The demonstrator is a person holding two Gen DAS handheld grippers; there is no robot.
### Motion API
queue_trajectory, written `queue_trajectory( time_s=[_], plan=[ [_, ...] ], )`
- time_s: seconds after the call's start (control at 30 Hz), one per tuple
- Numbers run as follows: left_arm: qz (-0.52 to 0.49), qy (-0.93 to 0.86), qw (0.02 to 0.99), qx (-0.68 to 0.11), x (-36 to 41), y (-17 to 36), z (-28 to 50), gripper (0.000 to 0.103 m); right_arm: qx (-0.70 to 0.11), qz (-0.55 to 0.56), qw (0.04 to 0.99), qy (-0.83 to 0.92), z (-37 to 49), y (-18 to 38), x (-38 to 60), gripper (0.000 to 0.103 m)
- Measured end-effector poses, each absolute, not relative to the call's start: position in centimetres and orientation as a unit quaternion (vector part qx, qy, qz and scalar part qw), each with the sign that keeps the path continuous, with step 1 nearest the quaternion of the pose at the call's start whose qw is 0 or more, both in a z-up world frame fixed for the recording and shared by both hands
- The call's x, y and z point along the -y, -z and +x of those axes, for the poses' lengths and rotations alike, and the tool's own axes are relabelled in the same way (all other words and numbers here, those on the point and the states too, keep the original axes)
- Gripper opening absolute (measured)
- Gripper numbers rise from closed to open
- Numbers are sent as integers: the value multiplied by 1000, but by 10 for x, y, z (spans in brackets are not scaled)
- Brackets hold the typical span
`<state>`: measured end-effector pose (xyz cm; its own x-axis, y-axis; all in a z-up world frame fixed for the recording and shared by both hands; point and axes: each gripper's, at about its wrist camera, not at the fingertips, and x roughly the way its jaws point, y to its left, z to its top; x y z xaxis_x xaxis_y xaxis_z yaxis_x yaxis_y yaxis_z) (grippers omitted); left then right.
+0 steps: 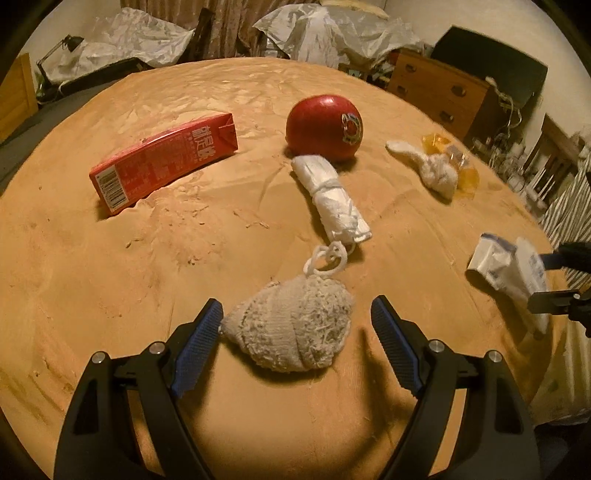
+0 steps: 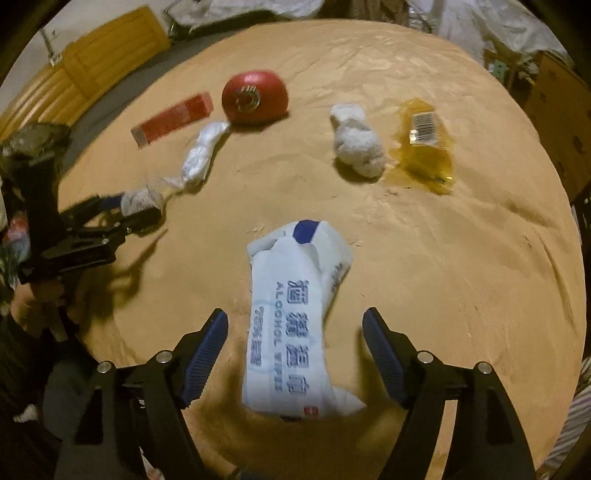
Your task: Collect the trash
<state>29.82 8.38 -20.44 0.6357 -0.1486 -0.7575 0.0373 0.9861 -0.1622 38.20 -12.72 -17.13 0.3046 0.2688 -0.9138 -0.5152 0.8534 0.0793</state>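
My left gripper (image 1: 297, 314) is open, its jaws on either side of a balled grey-white sock (image 1: 291, 325) on the tan cloth; its left pad touches the sock. My right gripper (image 2: 295, 325) is open around a white alcohol-wipes packet (image 2: 295, 314) lying between its jaws; the packet also shows in the left wrist view (image 1: 506, 266). A red carton (image 1: 162, 158), a red apple (image 1: 324, 127), a rolled white bag (image 1: 330, 192), a knotted white cloth (image 1: 432, 166) and a yellow wrapper (image 2: 424, 147) lie farther off.
The round table's tan cloth (image 1: 221, 92) drops off at the near right edge. A wooden drawer chest (image 1: 439, 92) and crumpled plastic sheets (image 1: 325, 29) stand behind the table. A small white loop (image 1: 328, 256) lies beyond the sock.
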Motion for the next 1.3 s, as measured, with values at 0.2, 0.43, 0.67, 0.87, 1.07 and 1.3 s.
queue_trajectory(
  time_s=[0.2, 0.43, 0.67, 0.87, 1.07, 1.3],
  plan=[
    [-43, 45, 902, -427, -73, 207, 296, 45, -534, -148, 801, -227, 387, 190, 112, 42],
    [-49, 34, 913, -403, -70, 194, 283, 39, -477, -136, 843, -211, 363, 175, 116, 35],
    [-45, 25, 941, -334, -46, 137, 241, 39, -373, -76, 904, -195, 311, 127, 126, 35],
    [-35, 13, 961, -272, -20, 94, 196, 39, -286, -37, 941, -179, 263, 88, 127, 35],
    [-36, -15, 975, -219, -13, 66, 166, 39, -221, -13, 962, -157, 224, 66, 134, 35],
    [-33, -18, 977, -208, -3, 54, 159, 39, -199, -11, 969, -147, 200, 57, 136, 35]
  ],
)
